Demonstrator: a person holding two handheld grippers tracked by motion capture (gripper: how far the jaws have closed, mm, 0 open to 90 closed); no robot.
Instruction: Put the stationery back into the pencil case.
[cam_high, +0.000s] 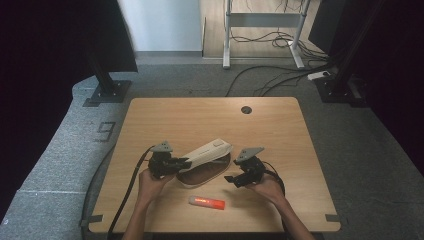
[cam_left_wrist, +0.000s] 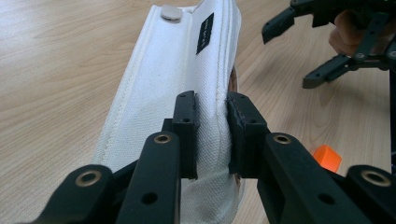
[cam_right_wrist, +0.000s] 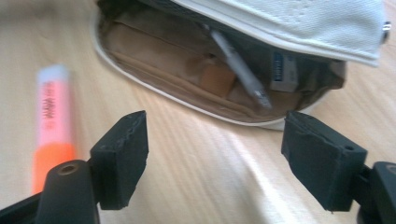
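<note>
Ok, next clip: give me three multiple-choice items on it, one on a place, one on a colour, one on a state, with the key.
1. Where does the marker lie?
A. inside the pouch
B. on the table, nearer the person than the pouch
C. on the floor

2. What colour is the marker's cap?
A. orange
B. blue
C. green

3. How does the right gripper stand?
A. shut on the marker
B. shut on the flap
C. open, holding nothing

Key:
1 B, it lies on the table on the person's side of the pouch.
2 A, the cap end is orange.
3 C, bare wood shows between its pads; the left gripper pinches the flap.
</note>
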